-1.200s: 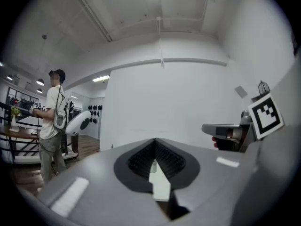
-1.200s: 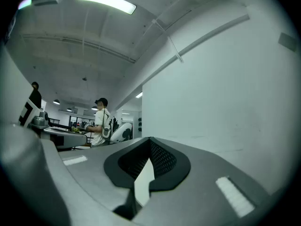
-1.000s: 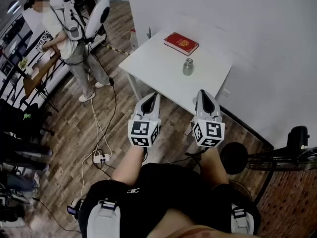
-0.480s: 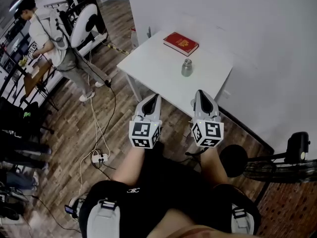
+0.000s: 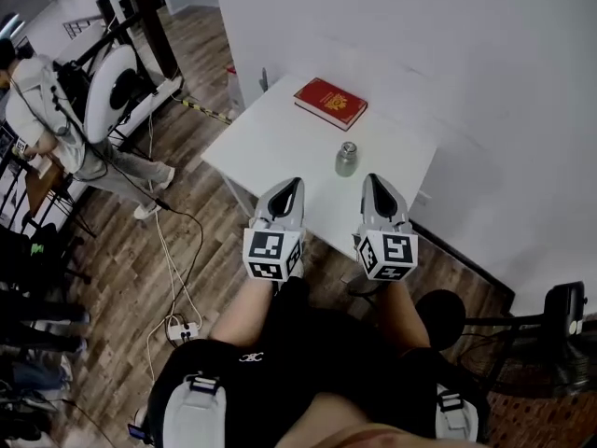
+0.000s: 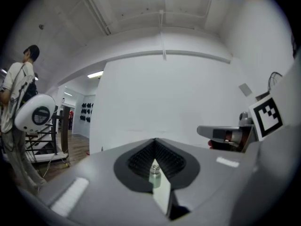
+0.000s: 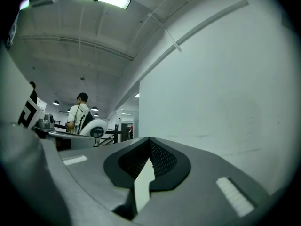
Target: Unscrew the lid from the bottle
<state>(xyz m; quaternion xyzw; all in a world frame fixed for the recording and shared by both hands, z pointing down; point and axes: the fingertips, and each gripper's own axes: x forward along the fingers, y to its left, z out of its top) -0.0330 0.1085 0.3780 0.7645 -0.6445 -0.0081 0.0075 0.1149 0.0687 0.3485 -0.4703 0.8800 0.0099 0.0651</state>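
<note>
Table (image 5: 270,143) bears a book (image 5: 329,102) at its far edge and, nearer, the bottle (image 5: 346,159) — upright, lid on, standing apart from the book. Left gripper (image 5: 295,185) and right gripper (image 5: 371,179) hover short of it, jaws together on nothing. Left gripper view sights the bottle past its tips — right gripper view shows wall and a person (image 7: 79,109).
</note>
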